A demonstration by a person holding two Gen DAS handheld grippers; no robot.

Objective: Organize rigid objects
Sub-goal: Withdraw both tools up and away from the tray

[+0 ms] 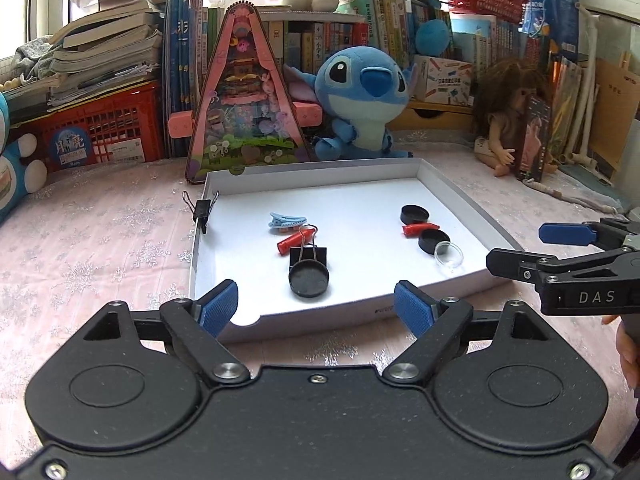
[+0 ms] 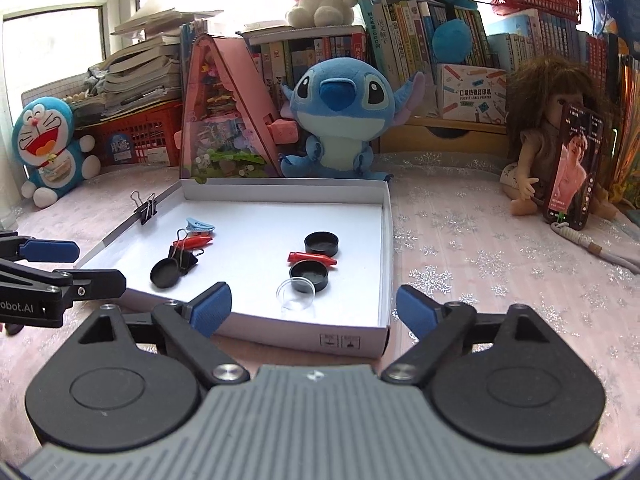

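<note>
Both our left gripper (image 1: 316, 306) and right gripper (image 2: 314, 308) hang released and empty before the white tray (image 1: 460, 196) of caps and clips.

White tray (image 1: 460, 196), black lids (image 1: 309, 279) (red caps (image 1: 420, 229))

Tray (image 1: 460, 196) lay on table before plush toy (image 1: 360, 92) — binder clip (image 1: 202, 212) on its left wall; caps (image 1: 415, 213) inside, right.
</note>
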